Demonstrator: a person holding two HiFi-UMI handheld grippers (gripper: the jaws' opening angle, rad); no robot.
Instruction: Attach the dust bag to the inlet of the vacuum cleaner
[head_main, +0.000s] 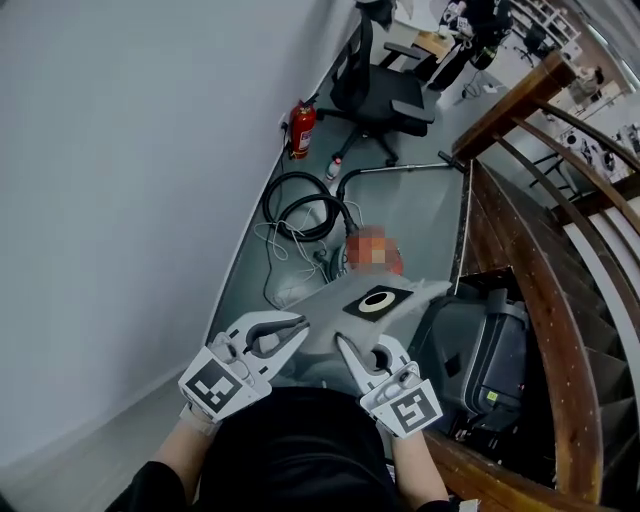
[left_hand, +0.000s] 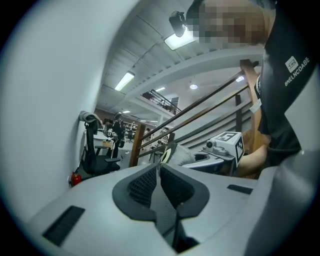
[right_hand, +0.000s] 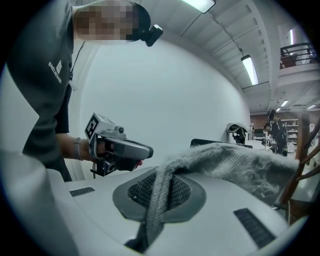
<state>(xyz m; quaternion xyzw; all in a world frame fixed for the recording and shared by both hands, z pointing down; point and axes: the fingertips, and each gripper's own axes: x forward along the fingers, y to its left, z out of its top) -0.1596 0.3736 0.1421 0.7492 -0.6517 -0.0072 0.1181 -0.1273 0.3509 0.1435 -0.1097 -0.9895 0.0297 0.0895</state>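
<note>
A: Head view, contents?

B: Lower centre: left gripper (head_main: 300, 326) and right gripper (head_main: 343, 345), each clamped on an edge of the grey dust bag (head_main: 375, 300), which is stretched between them just left of the vacuum cleaner (head_main: 480, 350). The wooden railing (head_main: 505, 110) hems in the right side. Along the grey floor (head_main: 420, 215) under the white wall (head_main: 130, 180): hose (head_main: 300, 178), cable (head_main: 272, 245), fire extinguisher (head_main: 302, 128), office chair (head_main: 375, 80).

A: Left gripper view?

B: Pads pressed together on a thin strip of bag fabric, with the rest of the bag beyond the tips. Railing bars cross mid-frame and a dark shirt (left_hand: 285, 100) fills the right edge.

A: Right gripper view?

B: Jaws nipped on a fabric fold, the bag bulking out to the right. Plain wall behind, ceiling lights (right_hand: 248, 70) at upper right.
</note>
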